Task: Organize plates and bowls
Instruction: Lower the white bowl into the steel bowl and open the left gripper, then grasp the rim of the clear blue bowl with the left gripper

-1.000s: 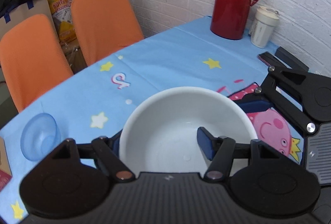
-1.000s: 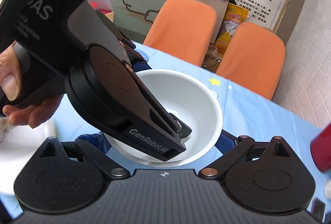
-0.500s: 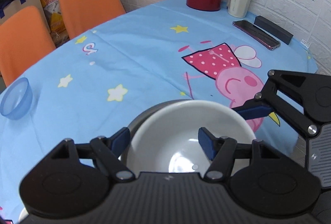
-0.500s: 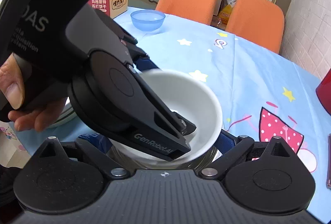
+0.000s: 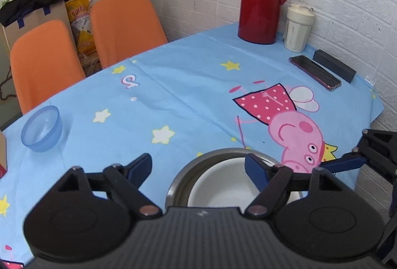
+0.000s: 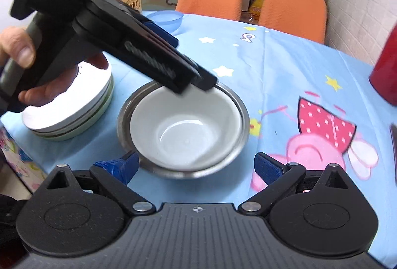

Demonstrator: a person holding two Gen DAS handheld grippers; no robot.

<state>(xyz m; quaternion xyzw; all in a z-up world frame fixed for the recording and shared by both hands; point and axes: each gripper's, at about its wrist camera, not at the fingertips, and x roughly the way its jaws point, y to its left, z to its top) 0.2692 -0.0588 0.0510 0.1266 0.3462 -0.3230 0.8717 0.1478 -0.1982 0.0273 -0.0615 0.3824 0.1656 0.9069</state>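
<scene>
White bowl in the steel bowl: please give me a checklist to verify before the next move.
1. White bowl sits nested inside the steel bowl: ok.
2. Left gripper open, off the white bowl: ok.
3. Right gripper open, holds nothing: ok.
4. Blue bowl upright, alone near the table edge, not stacked yet: not ok.
5. Plate stack beside the steel bowl looks even: ok.
6. White bowl sits level in the steel bowl: cannot tell.
</scene>
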